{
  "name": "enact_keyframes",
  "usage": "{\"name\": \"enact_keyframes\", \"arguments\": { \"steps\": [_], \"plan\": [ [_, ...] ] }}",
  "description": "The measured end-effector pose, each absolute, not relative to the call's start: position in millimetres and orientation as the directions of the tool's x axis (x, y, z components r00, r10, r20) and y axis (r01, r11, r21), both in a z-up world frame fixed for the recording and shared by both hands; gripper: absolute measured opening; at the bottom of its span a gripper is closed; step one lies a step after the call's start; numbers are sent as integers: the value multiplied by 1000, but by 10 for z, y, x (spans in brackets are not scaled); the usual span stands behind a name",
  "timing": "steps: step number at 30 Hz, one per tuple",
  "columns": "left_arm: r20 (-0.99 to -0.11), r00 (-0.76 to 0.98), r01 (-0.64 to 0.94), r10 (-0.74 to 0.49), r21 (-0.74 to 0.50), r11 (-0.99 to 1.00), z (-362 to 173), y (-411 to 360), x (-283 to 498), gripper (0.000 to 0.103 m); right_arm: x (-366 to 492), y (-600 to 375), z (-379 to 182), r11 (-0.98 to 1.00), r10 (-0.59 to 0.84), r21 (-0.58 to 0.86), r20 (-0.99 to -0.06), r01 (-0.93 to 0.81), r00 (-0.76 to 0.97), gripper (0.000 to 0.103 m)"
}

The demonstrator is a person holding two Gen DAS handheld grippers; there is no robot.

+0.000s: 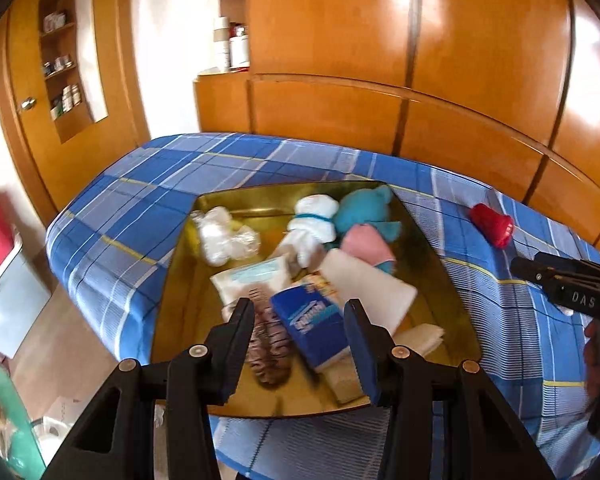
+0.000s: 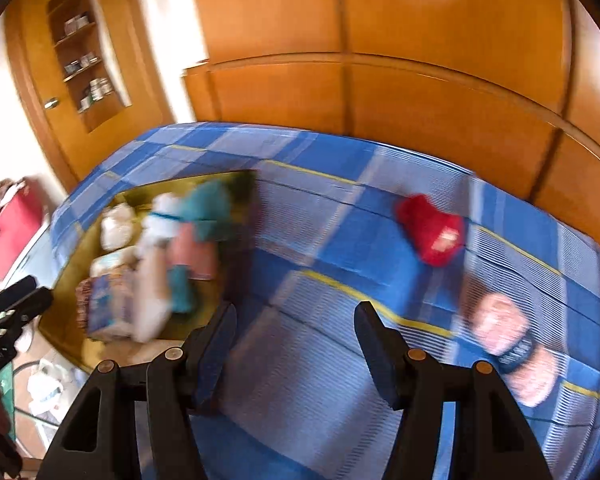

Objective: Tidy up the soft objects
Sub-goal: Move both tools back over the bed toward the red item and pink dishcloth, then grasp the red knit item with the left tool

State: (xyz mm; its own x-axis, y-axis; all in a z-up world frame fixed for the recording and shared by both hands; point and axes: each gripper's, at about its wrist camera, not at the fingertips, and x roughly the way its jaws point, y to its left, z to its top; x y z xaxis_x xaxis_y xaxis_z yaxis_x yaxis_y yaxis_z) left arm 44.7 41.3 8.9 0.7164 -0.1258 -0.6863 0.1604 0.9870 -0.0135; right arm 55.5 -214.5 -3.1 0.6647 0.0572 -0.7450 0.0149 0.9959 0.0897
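Note:
A gold tray lies on the blue plaid bed and holds several soft things: a white plush, a teal plush, a pink cloth, a white folded towel, a wipes pack, a blue tissue pack and a crinkled white bag. My left gripper hovers open over the tray's near end, holding nothing. My right gripper is open above bare bedcover to the right of the tray. A red soft item and a pinkish plush with a dark band lie on the bed.
A wooden headboard and wardrobe stand behind the bed. The bed's left edge drops to the floor beside a wooden door. The right wrist view is motion-blurred.

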Motion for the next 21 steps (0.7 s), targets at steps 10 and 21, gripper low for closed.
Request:
{"name": "enact_keyframes", "arguments": {
  "steps": [10,21],
  "plan": [
    [-685,697,298,-214,5,955,180,-125,494,51,251,-3263,-52,962,-142,51,-744,267,653,62],
    [-727,589,470,-353,-47,882,287,-1051,713,56,-105,-4049,-285,881,-228,117,-743,458,629,62]
  ]
}}
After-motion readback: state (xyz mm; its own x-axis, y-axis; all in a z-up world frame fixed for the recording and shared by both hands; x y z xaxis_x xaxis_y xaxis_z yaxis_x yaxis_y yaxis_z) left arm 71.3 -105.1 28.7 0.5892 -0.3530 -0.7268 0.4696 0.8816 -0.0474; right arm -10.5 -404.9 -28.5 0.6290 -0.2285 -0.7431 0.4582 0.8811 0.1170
